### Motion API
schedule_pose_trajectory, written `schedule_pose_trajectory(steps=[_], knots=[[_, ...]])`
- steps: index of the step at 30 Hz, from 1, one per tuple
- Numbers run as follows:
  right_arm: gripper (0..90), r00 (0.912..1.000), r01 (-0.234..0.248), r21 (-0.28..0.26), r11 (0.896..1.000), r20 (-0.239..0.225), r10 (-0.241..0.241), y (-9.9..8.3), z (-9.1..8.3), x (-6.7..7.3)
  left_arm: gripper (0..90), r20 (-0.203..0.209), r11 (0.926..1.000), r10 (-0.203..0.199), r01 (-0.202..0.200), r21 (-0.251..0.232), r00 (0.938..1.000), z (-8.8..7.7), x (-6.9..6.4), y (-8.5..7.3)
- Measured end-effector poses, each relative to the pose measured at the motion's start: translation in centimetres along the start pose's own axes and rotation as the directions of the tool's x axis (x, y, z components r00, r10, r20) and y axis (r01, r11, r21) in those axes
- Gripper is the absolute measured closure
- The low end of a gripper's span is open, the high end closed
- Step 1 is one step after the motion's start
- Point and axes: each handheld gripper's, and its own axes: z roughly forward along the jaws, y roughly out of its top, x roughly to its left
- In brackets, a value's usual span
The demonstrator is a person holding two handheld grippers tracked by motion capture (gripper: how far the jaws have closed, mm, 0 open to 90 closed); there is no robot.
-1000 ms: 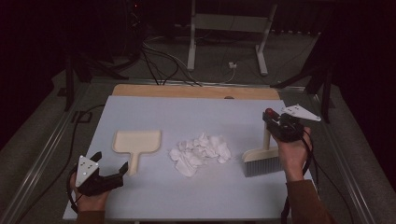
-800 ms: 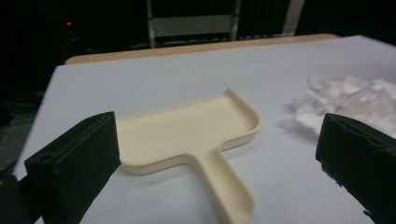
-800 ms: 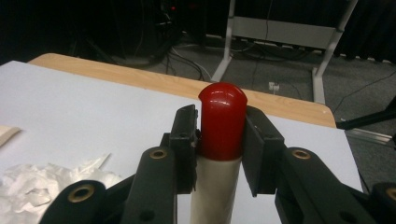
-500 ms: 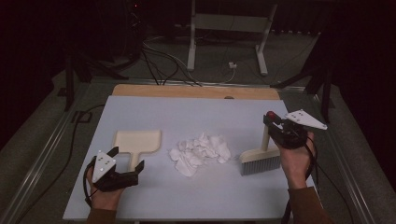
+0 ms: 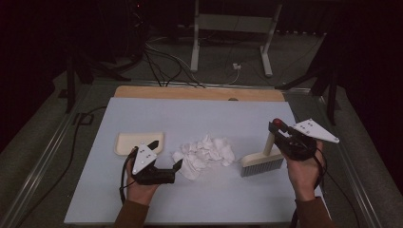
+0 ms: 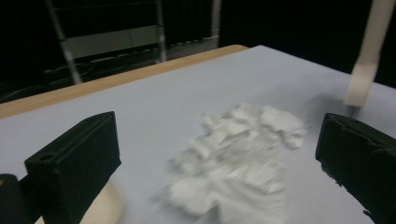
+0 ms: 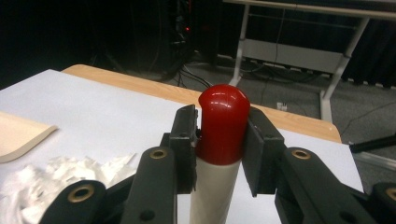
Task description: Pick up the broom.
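A pile of white crumpled paper lies mid-table. Left of it rests a cream dustpan; its handle is hidden under my left gripper. That gripper stands open, and in the left gripper view the paper lies ahead between its wide-apart jaws, with the dustpan's edge by the left jaw. A hand brush stands bristles-down right of the pile. My right gripper is shut on the brush handle just below its red cap.
The work surface is a pale blue-grey mat with a wooden strip along its far edge. Cables and a metal stand's legs lie on the floor beyond the table.
My left gripper has moved right and forward, from the table's near left up to the dustpan handle beside the paper. The right gripper with the brush has shifted slightly nearer.
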Motion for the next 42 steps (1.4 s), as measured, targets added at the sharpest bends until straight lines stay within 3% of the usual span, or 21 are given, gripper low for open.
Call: schedule_pose_trajectory(steps=[3, 6, 11, 17, 22, 26, 27, 28, 36, 41, 42], knots=[[68.9, 0.9998, 0.014, -0.015, 1.0, -0.01, -0.015, 0.0, -0.8, 0.6, 0.8, 0.045, 0.9998, 0.02, -0.02, 0.007, 0.9988, 1.6, -1.4, 0.6], [68.9, 0.9994, 0.028, -0.031, 0.999, -0.017, -0.029, 0.3, -1.5, 1.0, 0.8, 0.062, 0.9994, 0.03, -0.031, 0.014, 0.9976, 2.3, -2.1, 0.9], [68.9, 0.9988, 0.033, -0.054, 0.998, -0.033, -0.034, 0.9, -2.1, 1.6, 1.4, 0.127, 0.9985, 0.042, -0.046, 0.031, 0.9911, 4.3, -3.7, 1.7], [68.9, 0.9974, 0.036, -0.076, 0.996, -0.059, -0.041, 1.5, -2.3, 2.8, 1.6, 0.165, 0.9977, 0.049, -0.056, 0.038, 0.985, 5.5, -4.9, 2.4], [68.9, 0.9948, 0.036, -0.09, 0.995, -0.092, -0.045, 2.2, -2.0, 4.1, 3.4, 0.208, 0.9968, 0.06, -0.07, 0.04, 0.9764, 6.3, -5.9, 2.9], [68.9, 0.9921, 0.039, -0.101, 0.994, -0.115, -0.05, 2.6, -1.6, 5.2, 7.5, 0.262, 0.9953, 0.065, -0.081, 0.052, 0.9628, 7.0, -6.9, 3.3], [68.8, 0.9914, 0.04, -0.101, 0.994, -0.12, -0.052, 2.7, -1.5, 5.5, 8.2, 0.262, 0.9953, 0.065, -0.081, 0.052, 0.9628, 7.0, -6.9, 3.3], [68.9, 0.9903, 0.041, -0.101, 0.994, -0.128, -0.054, 2.8, -1.3, 5.7, 8.8, 0.282, 0.9927, 0.076, -0.099, 0.069, 0.9563, 7.4, -7.3, 3.4], [68.9, 0.983, 0.04, -0.113, 0.993, -0.174, -0.059, 3.3, -0.8, 7.6, 18.9, 0.309, 0.9828, 0.097, -0.14, 0.121, 0.946, 8.6, -8.2, 3.5], [68.8, 0.9792, 0.042, -0.12, 0.992, -0.192, -0.065, 3.7, -0.8, 8.4, 39.7, 0.358, 0.9778, 0.087, -0.148, 0.148, 0.9297, 9.1, -8.1, 3.3], [68.9, 0.9783, 0.041, -0.122, 0.992, -0.197, -0.065, 3.7, -0.8, 8.5, 44.9, 0.358, 0.9778, 0.087, -0.148, 0.148, 0.9297, 9.1, -8.1, 3.3]])
